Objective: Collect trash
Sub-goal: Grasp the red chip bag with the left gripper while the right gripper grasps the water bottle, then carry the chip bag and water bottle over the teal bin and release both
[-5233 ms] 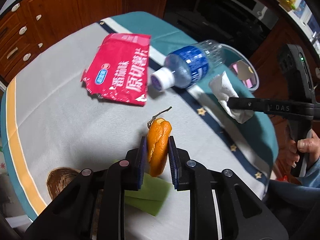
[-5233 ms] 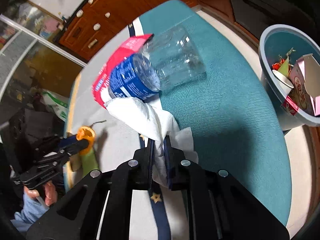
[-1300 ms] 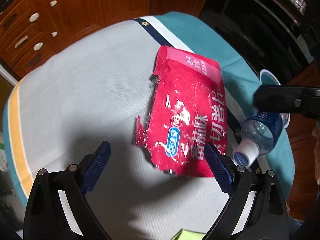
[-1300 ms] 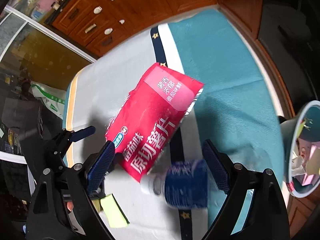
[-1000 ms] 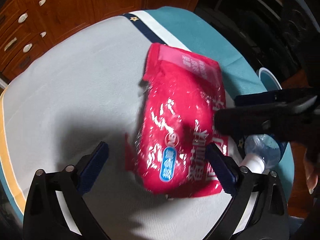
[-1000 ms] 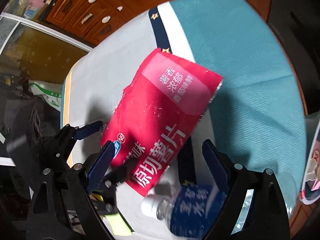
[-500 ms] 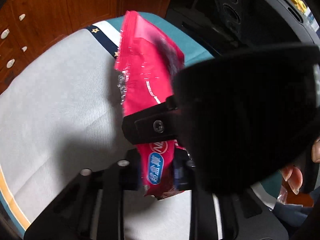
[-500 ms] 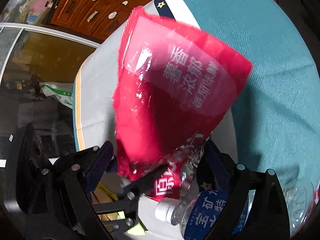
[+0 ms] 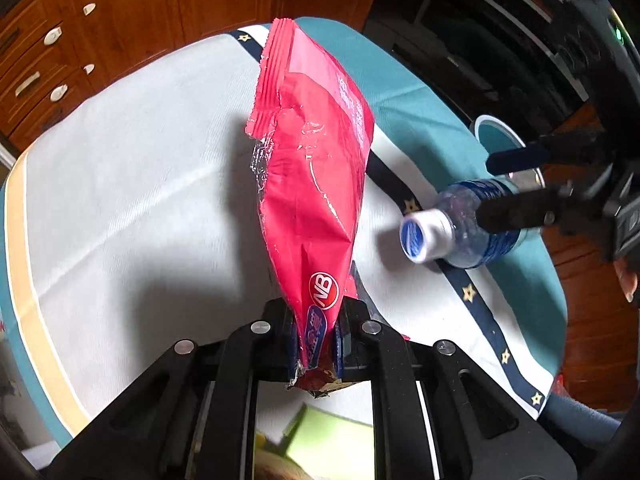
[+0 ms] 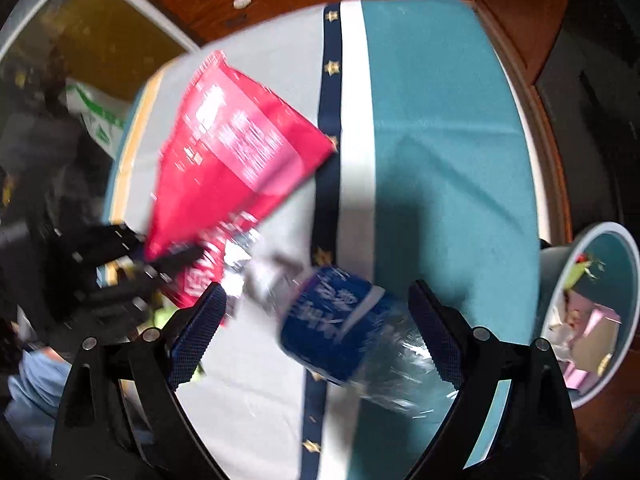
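A red snack bag (image 9: 312, 168) hangs upright above the table. My left gripper (image 9: 316, 332) is closing its jaws and its pads press on the bag's lower end. The right wrist view shows the same bag (image 10: 232, 160), blurred, with the left gripper (image 10: 160, 264) below it. A clear plastic bottle (image 9: 460, 232) with a blue label and white cap lies on the cloth at the right. My right gripper (image 10: 316, 294) is open, its fingers on either side of the bottle (image 10: 340, 332) without touching it. From the left it shows as the right gripper (image 9: 490, 186) over the bottle.
A teal waste bin (image 10: 592, 236) holding paper trash stands beside the table at the right, seen also as the bin (image 9: 496, 128). A green note (image 9: 320, 436) lies under my left gripper. Wooden drawers (image 9: 48, 64) stand behind the table's (image 9: 120, 184) far edge.
The left jaws went from wide open to shut on the red bag and raised it off the cloth. The right gripper drew away from the bag and now straddles the bottle.
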Demonstrator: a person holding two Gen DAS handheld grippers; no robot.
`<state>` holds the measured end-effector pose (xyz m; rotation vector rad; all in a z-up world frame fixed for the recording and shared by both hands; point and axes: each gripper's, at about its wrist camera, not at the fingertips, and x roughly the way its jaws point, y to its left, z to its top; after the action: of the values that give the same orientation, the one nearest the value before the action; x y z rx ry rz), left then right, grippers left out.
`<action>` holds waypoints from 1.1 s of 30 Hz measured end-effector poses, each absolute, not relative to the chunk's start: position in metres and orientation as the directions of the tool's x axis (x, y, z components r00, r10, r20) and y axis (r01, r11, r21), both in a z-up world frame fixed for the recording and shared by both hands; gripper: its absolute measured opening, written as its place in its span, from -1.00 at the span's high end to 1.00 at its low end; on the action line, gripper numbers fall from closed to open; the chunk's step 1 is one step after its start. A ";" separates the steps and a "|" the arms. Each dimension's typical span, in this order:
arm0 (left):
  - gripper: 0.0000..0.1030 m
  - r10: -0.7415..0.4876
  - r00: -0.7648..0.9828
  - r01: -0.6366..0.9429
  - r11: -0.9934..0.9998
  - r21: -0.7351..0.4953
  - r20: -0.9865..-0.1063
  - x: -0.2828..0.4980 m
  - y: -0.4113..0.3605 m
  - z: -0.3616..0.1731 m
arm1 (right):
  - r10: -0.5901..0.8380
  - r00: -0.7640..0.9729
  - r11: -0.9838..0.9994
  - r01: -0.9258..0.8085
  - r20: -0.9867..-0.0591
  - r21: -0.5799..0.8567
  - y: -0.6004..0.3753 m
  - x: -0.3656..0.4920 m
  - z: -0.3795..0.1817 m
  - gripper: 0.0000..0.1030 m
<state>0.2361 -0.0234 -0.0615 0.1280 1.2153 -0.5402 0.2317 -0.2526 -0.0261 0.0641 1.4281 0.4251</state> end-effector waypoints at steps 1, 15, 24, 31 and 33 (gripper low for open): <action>0.74 -0.327 0.239 0.457 0.869 -0.191 -0.914 0.235 -0.022 -0.061 | 0.305 0.073 0.927 -0.254 -0.950 0.278 -0.252 0.227 -0.027 -0.72; 0.73 -0.342 0.259 0.424 0.880 -0.212 -0.903 0.207 -0.016 -0.050 | 0.233 0.047 0.899 -0.392 -0.971 0.197 -0.226 0.160 -0.050 -0.58; 0.73 -0.349 0.272 0.403 0.888 -0.223 -0.897 0.191 -0.014 -0.042 | 0.331 0.179 0.923 -0.267 -0.927 0.278 -0.253 0.140 -0.048 -0.31; 0.74 -0.364 0.280 0.448 0.868 -0.215 -0.888 0.184 -0.032 -0.025 | 0.443 0.251 0.896 -0.161 -0.861 0.414 -0.300 0.136 -0.033 -0.18; 0.74 -0.369 0.281 0.466 0.859 -0.211 -0.886 0.182 -0.042 -0.019 | 0.459 0.268 0.889 -0.144 -0.847 0.436 -0.310 0.133 -0.029 -0.18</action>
<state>0.1824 -0.0420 -0.0195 0.0959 1.1579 -0.5606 0.1329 -0.3096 -0.0287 0.2961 1.2374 0.4142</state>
